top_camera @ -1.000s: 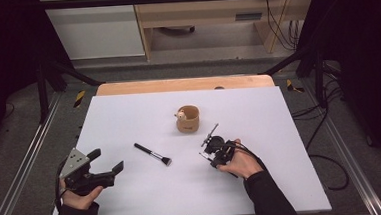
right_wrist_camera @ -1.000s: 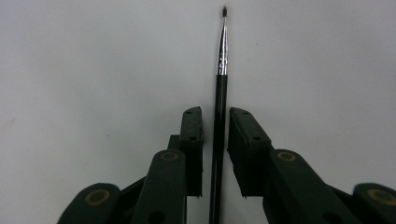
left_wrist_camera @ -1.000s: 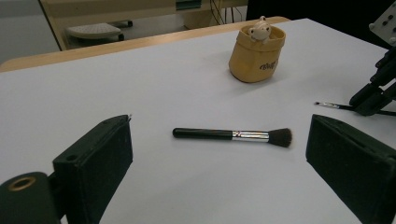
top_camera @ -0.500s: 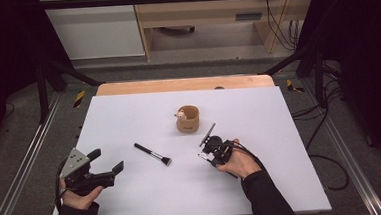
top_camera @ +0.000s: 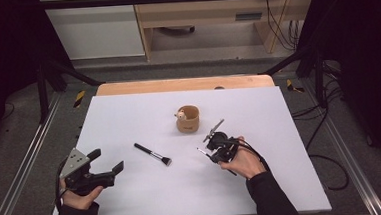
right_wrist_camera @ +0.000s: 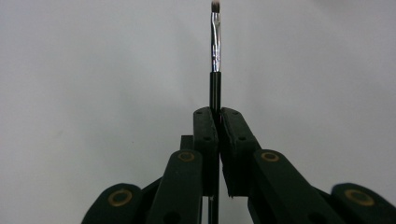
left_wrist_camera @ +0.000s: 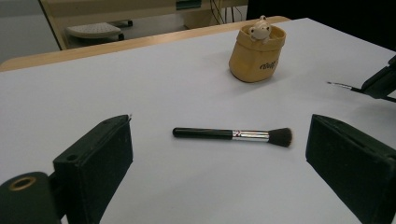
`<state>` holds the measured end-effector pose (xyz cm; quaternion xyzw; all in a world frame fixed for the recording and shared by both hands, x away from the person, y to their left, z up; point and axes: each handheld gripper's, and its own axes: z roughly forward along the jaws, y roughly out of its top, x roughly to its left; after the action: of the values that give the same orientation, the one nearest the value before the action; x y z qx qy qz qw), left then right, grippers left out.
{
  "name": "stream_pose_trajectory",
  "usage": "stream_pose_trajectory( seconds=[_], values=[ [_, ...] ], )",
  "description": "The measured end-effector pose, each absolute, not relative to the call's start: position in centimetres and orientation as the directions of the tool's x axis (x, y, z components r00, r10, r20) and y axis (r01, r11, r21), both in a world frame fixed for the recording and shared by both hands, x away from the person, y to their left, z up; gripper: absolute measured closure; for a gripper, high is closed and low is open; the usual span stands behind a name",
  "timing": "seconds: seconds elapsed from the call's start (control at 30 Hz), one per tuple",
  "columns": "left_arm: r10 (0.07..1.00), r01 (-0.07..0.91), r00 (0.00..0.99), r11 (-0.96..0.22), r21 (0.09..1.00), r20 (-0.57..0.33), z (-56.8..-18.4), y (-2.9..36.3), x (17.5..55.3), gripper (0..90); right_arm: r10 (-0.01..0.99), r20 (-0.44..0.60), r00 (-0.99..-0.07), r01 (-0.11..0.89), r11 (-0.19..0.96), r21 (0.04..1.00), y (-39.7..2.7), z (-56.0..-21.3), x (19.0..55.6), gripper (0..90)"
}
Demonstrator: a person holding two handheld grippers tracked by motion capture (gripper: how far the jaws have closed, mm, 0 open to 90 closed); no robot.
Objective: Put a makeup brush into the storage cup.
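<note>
Clamping a thin brush [right_wrist_camera: 215,51] by its handle, the right claw [top_camera: 215,147] has just closed and sits low over the white counter [top_camera: 279,112], just right of the tan pouch [top_camera: 187,119]. Looks like the pickup step; next is probably lifting it and tipping it into that pouch. Two brushes total: this one and a fatter brush [left_wrist_camera: 233,135] lying flat ahead of the left claw [top_camera: 104,163], whose jaws are wide apart. One pouch.

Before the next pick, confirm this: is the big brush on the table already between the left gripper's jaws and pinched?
No: the left gripper stands wide open, and the big brush lies flat on the table ahead of it, untouched.
</note>
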<state>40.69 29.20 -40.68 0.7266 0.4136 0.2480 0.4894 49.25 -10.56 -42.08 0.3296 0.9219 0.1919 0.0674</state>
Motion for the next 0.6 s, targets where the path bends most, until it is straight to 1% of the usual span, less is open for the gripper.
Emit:
stream_pose_trajectory(
  seconds=[0.07, 0.1, 0.13, 0.17, 0.23, 0.27, 0.33, 0.4, 0.47, 0.5, 0.53, 0.6],
  values=[
    [0.844, 0.358, 0.534, -0.176, 0.917, -0.047, -40.7, 29.2, 40.7, 6.6, 0.641, 0.004, -0.768, 0.577, 0.689, 0.439, -10.8, -41.5, 49.0, 85.7],
    [0.844, 0.358, 0.534, -0.176, 0.917, -0.047, -40.7, 29.2, 40.7, 6.6, 0.641, 0.004, -0.768, 0.577, 0.689, 0.439, -10.8, -41.5, 49.0, 85.7],
    [0.844, 0.358, 0.534, -0.176, 0.917, -0.046, -40.7, 29.2, 40.7, 6.6, 0.649, 0.017, -0.761, 0.575, 0.662, 0.481, -11.1, -40.9, 48.7, 85.8],
    [0.844, 0.358, 0.535, -0.177, 0.917, -0.046, -40.7, 29.1, 40.7, 6.6, 0.649, 0.017, -0.761, 0.575, 0.662, 0.481, -11.1, -40.9, 48.7, 85.8],
    [0.844, 0.358, 0.535, -0.177, 0.917, -0.046, -40.7, 29.1, 40.7, 6.6, 0.658, 0.015, -0.753, 0.566, 0.636, 0.524, -11.4, -40.3, 48.5, 85.7],
    [0.844, 0.358, 0.534, -0.176, 0.917, -0.047, -40.7, 29.1, 40.7, 6.6, 0.672, 0.022, -0.740, 0.565, 0.603, 0.563, -11.6, -39.8, 48.2, 85.7],
    [0.844, 0.358, 0.534, -0.175, 0.917, -0.047, -40.7, 29.1, 40.7, 6.6, 0.680, 0.027, -0.733, 0.565, 0.586, 0.582, -11.8, -39.6, 48.1, 85.7],
    [0.844, 0.358, 0.534, -0.175, 0.917, -0.047, -40.7, 29.1, 40.7, 6.6, 0.689, 0.034, -0.724, 0.544, 0.540, 0.642, -12.3, -39.0, 47.9, 85.7],
    [0.843, 0.359, 0.535, -0.178, 0.916, -0.045, -40.7, 29.1, 40.7, 6.6, 0.695, 0.042, -0.718, 0.544, 0.522, 0.657, -12.4, -38.8, 47.8, 85.7],
    [0.844, 0.358, 0.535, -0.179, 0.916, -0.045, -40.7, 29.1, 40.7, 6.6, 0.694, 0.040, -0.719, 0.532, 0.511, 0.675, -12.6, -38.6, 47.8, 85.7],
    [0.843, 0.359, 0.535, -0.180, 0.916, -0.044, -40.7, 29.1, 40.7, 6.6, 0.703, 0.052, -0.709, 0.525, 0.477, 0.705, -12.8, -38.3, 47.7, 85.7],
    [0.844, 0.359, 0.534, -0.175, 0.917, -0.048, -40.7, 29.1, 40.7, 6.6, 0.705, 0.055, -0.707, 0.515, 0.460, 0.723, -13.0, -38.2, 47.6, 85.7]
  ],
)
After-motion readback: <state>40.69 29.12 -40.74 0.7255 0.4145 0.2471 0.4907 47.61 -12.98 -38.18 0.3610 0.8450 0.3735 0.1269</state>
